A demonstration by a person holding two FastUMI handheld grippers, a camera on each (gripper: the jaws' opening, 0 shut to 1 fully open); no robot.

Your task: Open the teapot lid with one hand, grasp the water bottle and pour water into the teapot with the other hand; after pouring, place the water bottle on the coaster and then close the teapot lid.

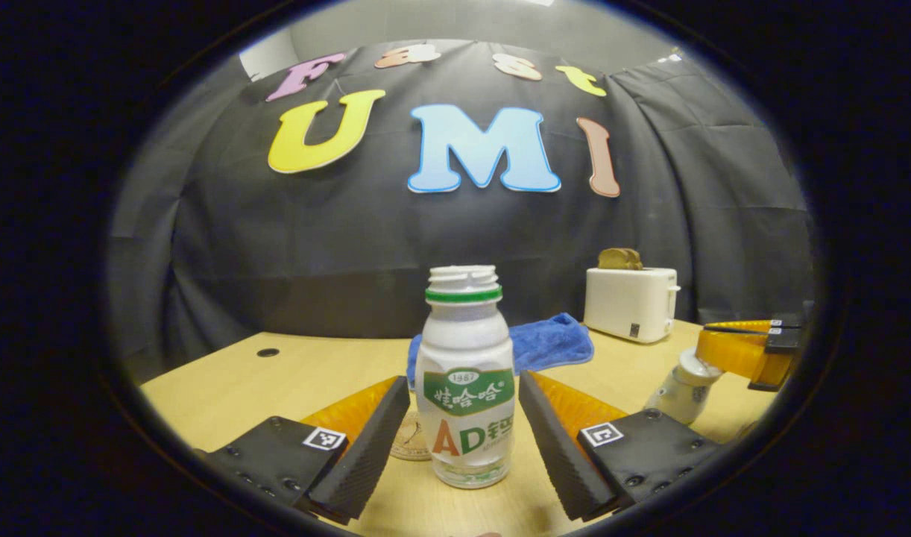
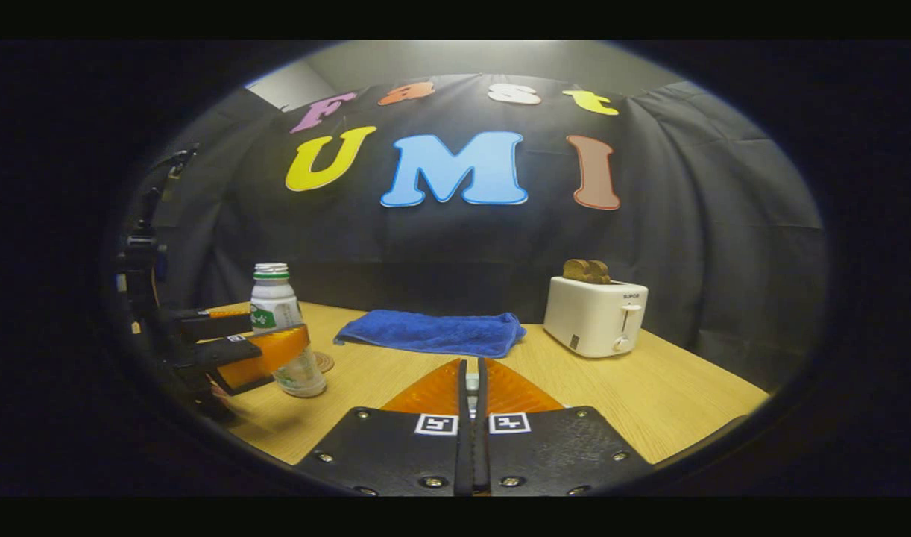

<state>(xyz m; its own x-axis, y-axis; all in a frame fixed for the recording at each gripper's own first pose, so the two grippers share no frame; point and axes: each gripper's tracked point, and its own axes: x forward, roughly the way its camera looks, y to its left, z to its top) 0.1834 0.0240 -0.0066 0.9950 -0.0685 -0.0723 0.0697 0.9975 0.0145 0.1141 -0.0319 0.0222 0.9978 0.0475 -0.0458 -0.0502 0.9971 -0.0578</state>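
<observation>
since the left gripper view put the water bottle (image 1: 465, 380) dead centre, that's where i started: it stood upright on the worktop (image 1: 224, 388), cap off, with the left tool (image 1: 463, 440) spread wide, one finger on either side and neither touching it. a round coaster (image 1: 411, 440) peeked out just behind the bottle's base. off to the right the other tool (image 1: 746, 350) was pinching something small and white, likely the teapot lid (image 1: 685, 388), though i couldn't tell for sure. the bottle looked like thin plastic, light and a bit squashy, so i'd grab it across the labelled middle, not the neck, and go easy since it's open.

in the right gripper view the right tool (image 2: 471, 388) had its fingers nearly together with a sliver of something pale between them. the bottle sat far left on the worktop, between the left tool's fingers (image 2: 265, 350), with a blue towel (image 2: 433, 332) and toaster (image 2: 596, 317) further back.
</observation>
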